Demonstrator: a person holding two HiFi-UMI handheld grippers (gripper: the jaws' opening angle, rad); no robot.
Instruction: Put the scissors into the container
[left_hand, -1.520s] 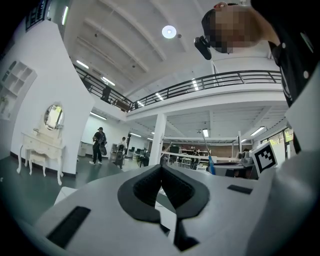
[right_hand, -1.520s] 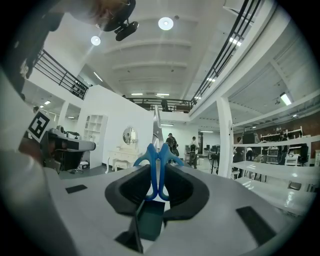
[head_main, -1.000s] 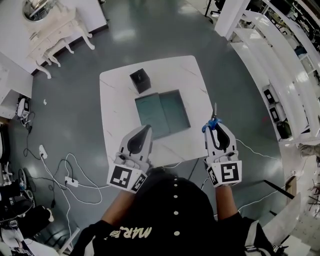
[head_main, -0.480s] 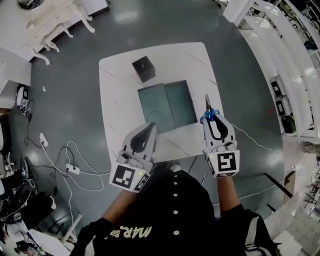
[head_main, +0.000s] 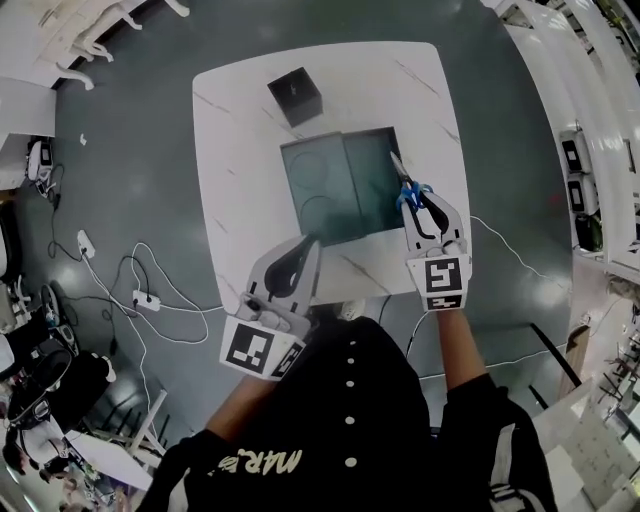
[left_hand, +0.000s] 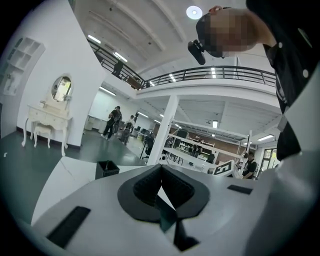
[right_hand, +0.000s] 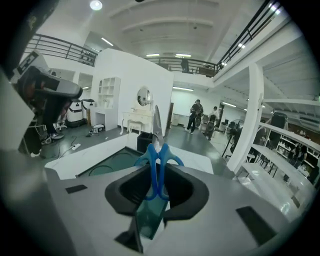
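Note:
Blue-handled scissors (head_main: 408, 190) are clamped by the handles in my right gripper (head_main: 419, 206), blades pointing forward and left. In the head view the blades reach over the right part of the dark teal open container (head_main: 330, 200) on the white table (head_main: 235, 150). The right gripper view shows the scissors (right_hand: 157, 162) upright between the jaws, with the container (right_hand: 107, 167) below and to the left. My left gripper (head_main: 306, 248) hovers at the table's near edge, just short of the container's near left corner, shut with nothing in it (left_hand: 162, 192).
A small black open box (head_main: 295, 96) stands on the table beyond the container's far left corner. Cables and a power strip (head_main: 140, 298) lie on the floor at the left. White shelving (head_main: 600, 150) runs along the right side.
My right gripper has carried the scissors from the table's right edge leftward and forward, so the blades now lie over the container. The left gripper has barely moved.

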